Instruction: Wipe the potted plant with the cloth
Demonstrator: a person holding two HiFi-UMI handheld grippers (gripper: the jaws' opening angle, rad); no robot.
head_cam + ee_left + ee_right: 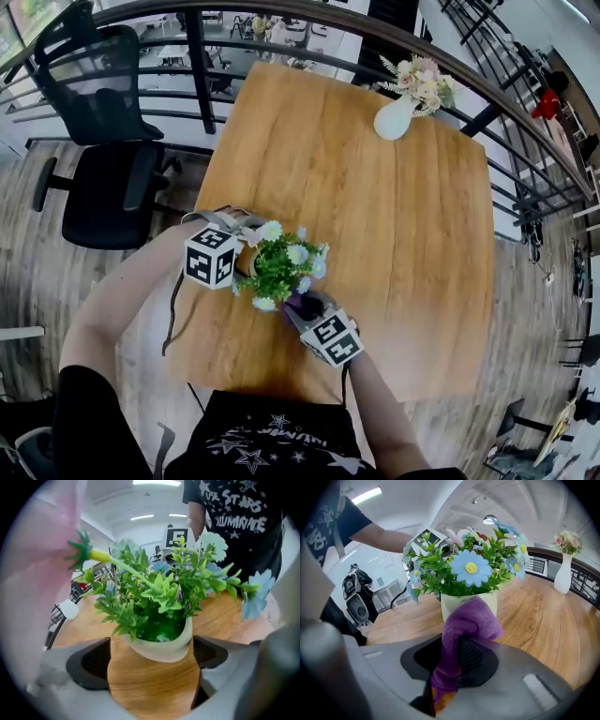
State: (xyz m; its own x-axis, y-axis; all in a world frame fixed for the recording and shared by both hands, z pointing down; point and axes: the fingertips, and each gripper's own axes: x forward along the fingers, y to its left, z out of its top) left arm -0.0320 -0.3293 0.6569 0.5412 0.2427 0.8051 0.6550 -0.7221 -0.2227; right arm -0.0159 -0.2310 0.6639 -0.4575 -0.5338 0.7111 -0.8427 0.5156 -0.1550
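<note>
The person wears a black short-sleeved T-shirt [258, 436] printed with white stars and lettering. Both tools, the left gripper [152, 660] and the right gripper [450, 658], are smooth grey with dark ribbed pads [93, 663]. Each carries a white cube [211, 255] of black square markers. A thin dark line, probably a cable [171, 319], trails from the left one.

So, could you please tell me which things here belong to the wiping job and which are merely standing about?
In the job:
potted plant
purple cloth, clamped in the right tongs
left tongs, open either side of the pot, not touching it

Just standing about:
white vase of flowers, near the table's far edge
black office chair, beside the table
</note>
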